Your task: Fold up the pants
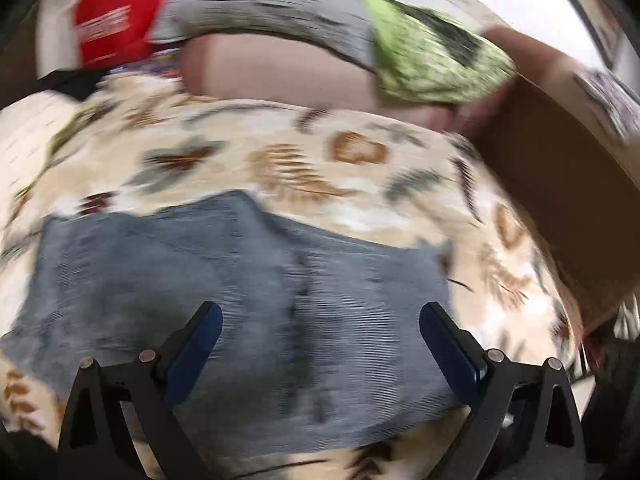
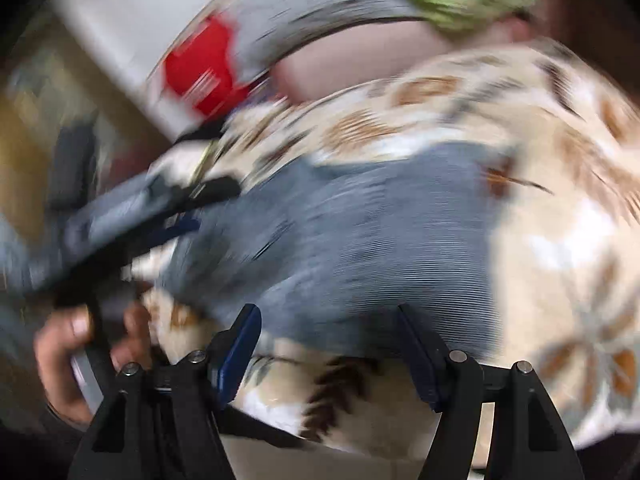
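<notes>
Blue-grey denim pants (image 1: pixel 240 280) lie folded into a broad block on a leaf-patterned bedsheet (image 1: pixel 304 160). In the left wrist view my left gripper (image 1: pixel 320 316) hangs above them, open, with nothing between its blue pads (image 1: pixel 196 344). The right wrist view shows the same pants (image 2: pixel 360 240) from the other side. My right gripper (image 2: pixel 328 320) is open over their near edge, its pads clear of the cloth. At the left of that view a person's hand (image 2: pixel 68 344) grips a black handle beside the denim. Both views are badly blurred.
At the far side of the bed are a red item (image 1: pixel 116 12), a grey cloth (image 1: pixel 260 4), a pinkish cushion (image 1: pixel 280 76) and a green patterned cloth (image 1: pixel 432 52). A brown board (image 1: pixel 560 184) stands along the right edge.
</notes>
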Tool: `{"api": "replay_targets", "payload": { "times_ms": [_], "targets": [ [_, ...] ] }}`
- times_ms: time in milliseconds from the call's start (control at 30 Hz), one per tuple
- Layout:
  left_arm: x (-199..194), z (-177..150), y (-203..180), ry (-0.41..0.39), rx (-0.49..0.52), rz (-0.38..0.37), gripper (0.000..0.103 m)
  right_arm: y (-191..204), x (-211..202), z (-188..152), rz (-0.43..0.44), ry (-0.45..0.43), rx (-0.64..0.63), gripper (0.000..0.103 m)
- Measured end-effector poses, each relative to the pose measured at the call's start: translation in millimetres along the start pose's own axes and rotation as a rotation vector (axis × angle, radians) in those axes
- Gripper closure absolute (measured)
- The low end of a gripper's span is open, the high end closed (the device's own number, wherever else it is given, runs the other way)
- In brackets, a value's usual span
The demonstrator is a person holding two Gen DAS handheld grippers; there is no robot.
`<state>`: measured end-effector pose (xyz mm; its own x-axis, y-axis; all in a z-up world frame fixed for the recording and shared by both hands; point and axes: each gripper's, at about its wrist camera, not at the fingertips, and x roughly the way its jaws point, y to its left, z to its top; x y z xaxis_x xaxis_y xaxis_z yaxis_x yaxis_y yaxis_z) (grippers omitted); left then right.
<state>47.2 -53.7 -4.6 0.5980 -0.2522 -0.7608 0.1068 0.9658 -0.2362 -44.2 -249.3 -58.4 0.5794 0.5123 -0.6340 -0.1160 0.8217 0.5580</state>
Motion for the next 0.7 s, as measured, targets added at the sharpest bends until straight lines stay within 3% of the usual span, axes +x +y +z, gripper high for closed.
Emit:
{"api": "replay_targets", "payload": {
  "times_ms": [100, 133, 200, 300, 400, 433, 467, 600, 700],
  "targets": [
    [43, -15, -25, 0.116, 0.093, 0.091, 0.004, -51, -19, 25, 0.061, -0.039, 0.191, 0.031],
    [61, -24, -26, 0.169, 0.115, 0.15, 0.004, -62, -21, 34, 0.114, -0.042, 0.233, 0.031],
    [85, -40, -18, 0.243, 0.104, 0.179, 0.004, -76, -13, 55, 0.233, -0.026, 0.297, 0.031],
    [84, -44, -20, 0.203, 0.139, 0.193, 0.003, -73, 22, 86, 0.389, 0.048, 0.321, 0.031],
    [86, -40, -20, 0.216, 0.132, 0.196, 0.003, -74, 79, 101, 0.379, 0.18, 0.327, 0.031],
    [84, -39, -19, 0.217, 0.135, 0.198, 0.003, -78, 96, 103, 0.296, 0.205, 0.311, 0.031],
    [82, -39, -21, 0.218, 0.14, 0.2, 0.003, -87, 113, 102, 0.192, 0.238, 0.326, 0.038],
    [58, -34, -23, 0.139, 0.157, 0.168, 0.003, -81, 95, 116, 0.284, 0.187, 0.312, 0.038],
    [60, -32, -30, 0.137, 0.187, 0.156, 0.003, -71, 87, 134, 0.323, 0.165, 0.276, 0.038]
  ]
}}
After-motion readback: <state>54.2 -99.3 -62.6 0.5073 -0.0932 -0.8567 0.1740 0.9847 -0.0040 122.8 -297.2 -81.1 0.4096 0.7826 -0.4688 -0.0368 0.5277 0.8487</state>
